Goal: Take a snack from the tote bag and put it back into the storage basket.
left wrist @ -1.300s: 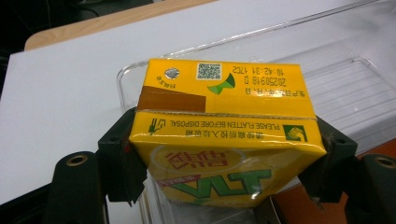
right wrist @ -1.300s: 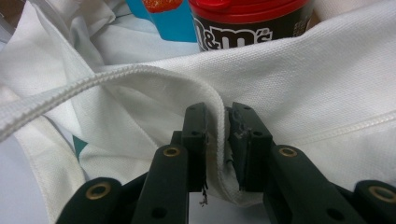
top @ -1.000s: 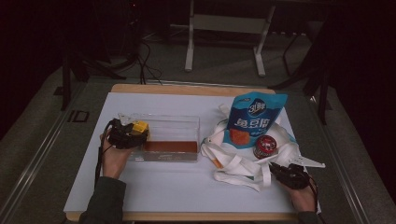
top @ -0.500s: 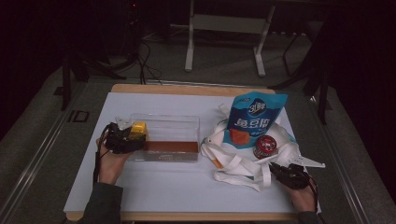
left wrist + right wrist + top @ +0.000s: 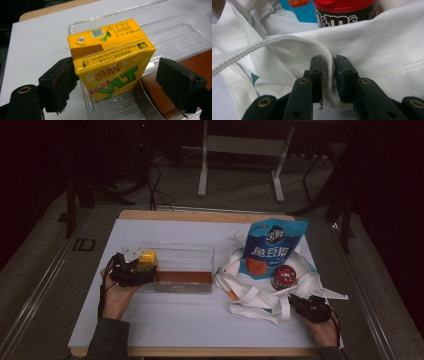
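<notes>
Near the table's front edge on the right, right gripper (image 5: pixel 328 75) pinching a fold of the white cloth bag (image 5: pixel 372 50), jaws pressed tight on the cloth with the hem squeezed between them. In the high view, same gripper (image 5: pixel 295 301) low at the bag's front corner, held by a hand at the bottom right. Just behind the pinched cloth, a dark candy tub with a red lid (image 5: pixel 344 11) sitting in the bag, and a blue snack pouch (image 5: pixel 270 249) standing up behind the tub. Over on the left, left gripper (image 5: pixel 117 82) spread wide around a yellow drink box (image 5: pixel 111 60), jaws just been opening; left pad right against the box's side, right pad clearly apart from it. Box upright at the left end of the clear plastic bin (image 5: pixel 175 37), bottom down inside the bin. Something flat and brown (image 5: pixel 182 277) along the bin's front. All on a white table top (image 5: pixel 165 320). Farther back, dark floor and a grey stand (image 5: pixel 240 145).
</notes>
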The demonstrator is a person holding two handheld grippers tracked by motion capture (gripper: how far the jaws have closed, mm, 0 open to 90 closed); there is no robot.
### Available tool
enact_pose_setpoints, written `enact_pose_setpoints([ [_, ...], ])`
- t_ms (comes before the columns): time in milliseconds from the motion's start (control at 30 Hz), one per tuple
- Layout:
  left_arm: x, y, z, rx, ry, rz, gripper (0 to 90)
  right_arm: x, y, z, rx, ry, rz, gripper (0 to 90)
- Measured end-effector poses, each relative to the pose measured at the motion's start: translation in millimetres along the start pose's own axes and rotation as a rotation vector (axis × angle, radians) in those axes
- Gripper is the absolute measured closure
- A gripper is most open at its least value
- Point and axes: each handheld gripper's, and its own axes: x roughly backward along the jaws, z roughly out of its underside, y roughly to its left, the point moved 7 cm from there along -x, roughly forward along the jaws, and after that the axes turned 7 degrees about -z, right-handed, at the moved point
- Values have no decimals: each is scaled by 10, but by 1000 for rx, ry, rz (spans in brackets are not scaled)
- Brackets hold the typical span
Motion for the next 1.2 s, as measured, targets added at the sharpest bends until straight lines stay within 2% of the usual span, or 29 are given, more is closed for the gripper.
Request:
enact_pose_setpoints([
  [100, 29, 19, -34, 18, -27, 16, 145, 0, 1, 0, 1, 0, 2, 757],
  [267, 88, 36, -87, 21, -52, 29, 145, 0, 0, 0, 0, 0, 1, 757],
  [333, 109, 37, -110, 27, -57, 31, 114, 0, 0, 1, 1, -1, 2, 757],
  [533, 173, -2, -178, 13, -79, 50, 120, 0, 2, 1, -1, -1, 3, 756],
  [633, 187, -22, -210, 23, -88, 75, 116, -1, 0, 1, -2, -1, 3, 756],
  [700, 187, -22, -210, 23, -88, 75, 116, -2, 1, 1, -3, -1, 2, 756],
  [733, 189, -52, -231, 13, -91, 83, 118, -1, 1, 2, -4, -2, 3, 756],
  [1067, 199, -150, -279, 5, -118, 114, 139, 0, 0, 1, -10, -3, -5, 750],
  [1200, 222, -232, -315, 10, -148, 140, 144, -2, -2, 0, -5, -2, -2, 750],
])
